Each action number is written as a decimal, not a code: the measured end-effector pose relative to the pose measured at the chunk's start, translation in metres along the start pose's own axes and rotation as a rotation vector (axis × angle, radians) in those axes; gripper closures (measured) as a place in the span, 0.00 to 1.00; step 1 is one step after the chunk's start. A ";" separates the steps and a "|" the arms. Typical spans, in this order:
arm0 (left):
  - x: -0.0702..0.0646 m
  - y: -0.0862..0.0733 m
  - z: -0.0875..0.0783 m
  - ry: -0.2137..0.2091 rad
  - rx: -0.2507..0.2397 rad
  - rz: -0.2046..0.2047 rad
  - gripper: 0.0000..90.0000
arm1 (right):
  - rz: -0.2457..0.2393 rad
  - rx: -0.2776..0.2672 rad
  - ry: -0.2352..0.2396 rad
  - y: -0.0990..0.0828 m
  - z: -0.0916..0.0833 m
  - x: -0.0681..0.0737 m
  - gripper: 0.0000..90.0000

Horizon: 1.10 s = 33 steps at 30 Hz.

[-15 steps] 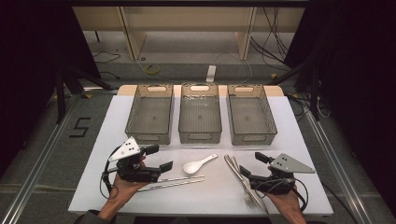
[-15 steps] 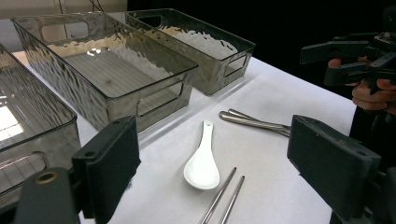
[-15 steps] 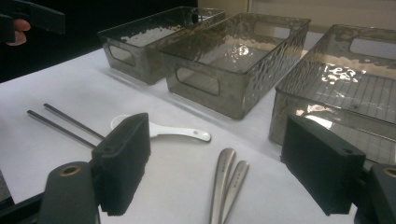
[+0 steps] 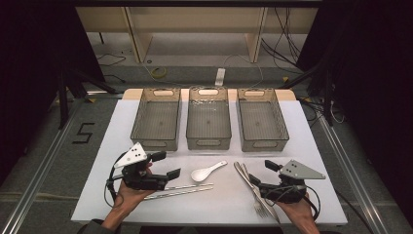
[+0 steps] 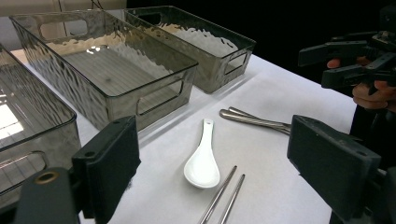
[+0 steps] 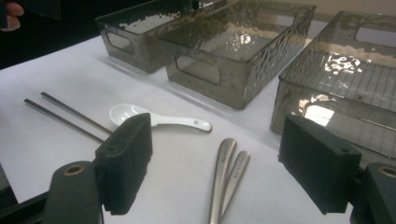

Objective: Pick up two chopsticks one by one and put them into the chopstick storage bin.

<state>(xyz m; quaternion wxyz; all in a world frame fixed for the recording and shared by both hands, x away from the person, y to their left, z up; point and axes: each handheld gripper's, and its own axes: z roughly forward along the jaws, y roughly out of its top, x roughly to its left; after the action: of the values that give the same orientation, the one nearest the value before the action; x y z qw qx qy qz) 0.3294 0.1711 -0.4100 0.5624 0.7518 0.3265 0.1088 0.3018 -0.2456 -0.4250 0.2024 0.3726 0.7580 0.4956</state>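
**Nothing sorted yet: cutlery on the table, bins empty**

So far, no item is seen inside any of the three clear bins. The left bin (image 4: 157, 117), the middle bin (image 4: 209, 117) and the right bin (image 4: 261, 118) are lined up side by side at the far half of the white table (image 4: 307, 141), and all are bare inside.

The cutlery is laid out on the near half. A white spoon (image 4: 207, 172) is found near the middle, just in front of the middle bin, with its handle angled toward the far right. A pair of metal chopsticks (image 4: 182, 190) is laid just near of it, running left to right. To the right, a fork and a second metal utensil (image 4: 253, 187) are laid close together, side by side.

The left gripper (image 4: 165, 165) is held at the near left, jaws spread wide and empty, pointed toward the spoon and chopsticks. The right gripper (image 4: 260, 173) is held at the near right, beside the metal pair, its jaws likewise parted wide with nothing between them.

Judged from this, the sorting is at its very start: no piece is grasped, and every piece is left to be lifted and placed in a bin.
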 end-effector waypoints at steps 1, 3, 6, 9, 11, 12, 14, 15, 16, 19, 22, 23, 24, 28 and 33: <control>0.000 0.000 0.000 0.000 0.002 0.001 0.18 | -0.004 0.007 0.000 0.000 0.000 0.000 0.29; 0.000 0.000 0.000 0.000 0.004 0.002 0.18 | -0.004 0.015 0.004 0.000 0.001 0.000 0.30; 0.000 0.000 0.000 0.002 0.010 0.004 0.18 | -0.002 0.028 0.009 0.000 0.002 0.000 0.30; 0.000 0.000 0.001 0.003 0.014 0.006 0.18 | -0.004 0.046 0.008 -0.001 0.003 0.000 0.30; 0.001 0.001 0.001 0.003 0.019 0.002 0.18 | -0.001 0.056 0.009 -0.001 0.004 -0.001 0.30; 0.002 0.001 0.001 0.004 0.036 0.005 0.18 | -0.001 0.060 0.010 -0.001 0.004 -0.001 0.30; 0.002 0.002 0.002 0.005 0.057 0.007 0.18 | 0.000 0.067 0.013 -0.001 0.005 -0.001 0.30; 0.003 0.003 0.004 0.009 0.092 0.019 0.19 | 0.001 0.067 0.013 -0.001 0.005 -0.001 0.30; 0.004 0.004 0.009 0.038 0.158 0.040 0.19 | 0.003 0.069 0.013 -0.001 0.005 -0.001 0.30; 0.004 0.007 0.017 0.043 0.277 0.081 0.19 | 0.003 0.077 0.016 -0.001 0.006 -0.002 0.30; 0.003 0.007 0.024 0.055 0.386 0.119 0.20 | 0.005 0.080 0.017 -0.001 0.006 -0.002 0.30; 0.003 0.007 0.027 0.056 0.428 0.130 0.21 | 0.008 0.082 0.018 -0.001 0.006 -0.003 0.30; 0.003 0.007 0.027 0.056 0.428 0.130 0.22 | 0.010 0.082 0.019 -0.002 0.006 -0.003 0.30; 0.006 0.003 0.037 0.072 0.600 0.180 0.25 | 0.012 0.086 0.022 -0.002 0.007 -0.003 0.30; 0.013 0.000 0.044 0.080 0.729 0.221 0.33 | 0.012 0.091 0.025 -0.002 0.007 -0.003 0.30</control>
<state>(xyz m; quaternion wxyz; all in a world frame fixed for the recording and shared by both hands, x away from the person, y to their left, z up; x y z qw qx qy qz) 0.3629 0.1446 -0.4281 0.2297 0.9283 0.2826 0.0746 0.3080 -0.2443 -0.4295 0.1730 0.3797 0.7799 0.4665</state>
